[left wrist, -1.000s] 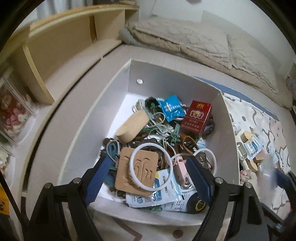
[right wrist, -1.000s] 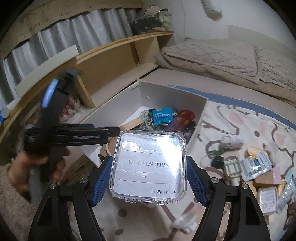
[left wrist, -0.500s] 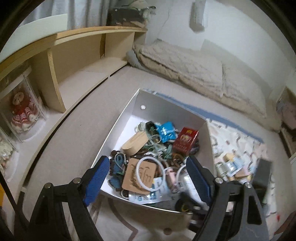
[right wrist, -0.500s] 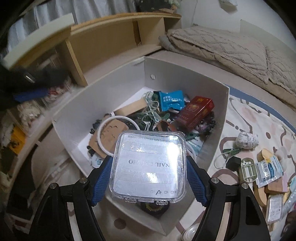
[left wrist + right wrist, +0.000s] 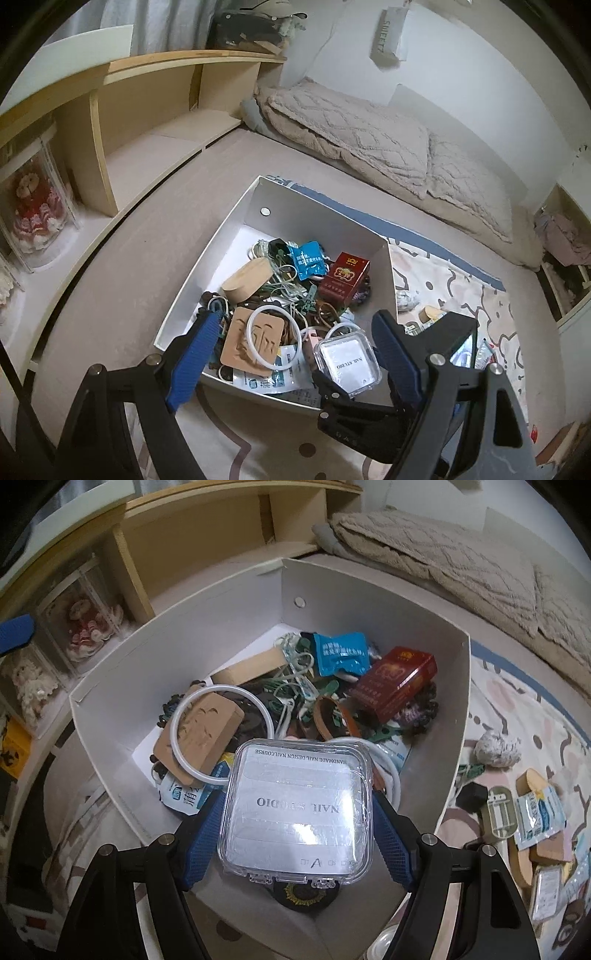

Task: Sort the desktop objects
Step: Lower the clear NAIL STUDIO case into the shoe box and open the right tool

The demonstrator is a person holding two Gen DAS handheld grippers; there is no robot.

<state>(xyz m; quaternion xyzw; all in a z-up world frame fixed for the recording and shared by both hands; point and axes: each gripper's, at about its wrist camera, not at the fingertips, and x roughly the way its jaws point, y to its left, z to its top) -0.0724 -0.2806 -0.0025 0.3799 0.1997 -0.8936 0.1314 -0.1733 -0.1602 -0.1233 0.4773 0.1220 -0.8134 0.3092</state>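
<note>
Patterned bedding (image 5: 517, 709) is seen under a white box (image 5: 436, 716) heaped with small clutter. Above the near end of the box, a clear plastic case (image 5: 299, 808) labelled NAIL STUDIO is clamped between the blue pads of the right tool (image 5: 299, 827). Beyond the case, inside the box, a red carton (image 5: 397, 683), a blue sachet (image 5: 341, 653) and a white ring (image 5: 221, 734) are seen. The left tool (image 5: 291, 354) is held with its jaws apart and empty over the box's near edge. More small items (image 5: 535, 812) are scattered to the box's right.

Patterned mat (image 5: 517, 716) under white box (image 5: 424, 635), with loose sachets (image 5: 537, 808) and wooden blocks (image 5: 532, 781) beside it
</note>
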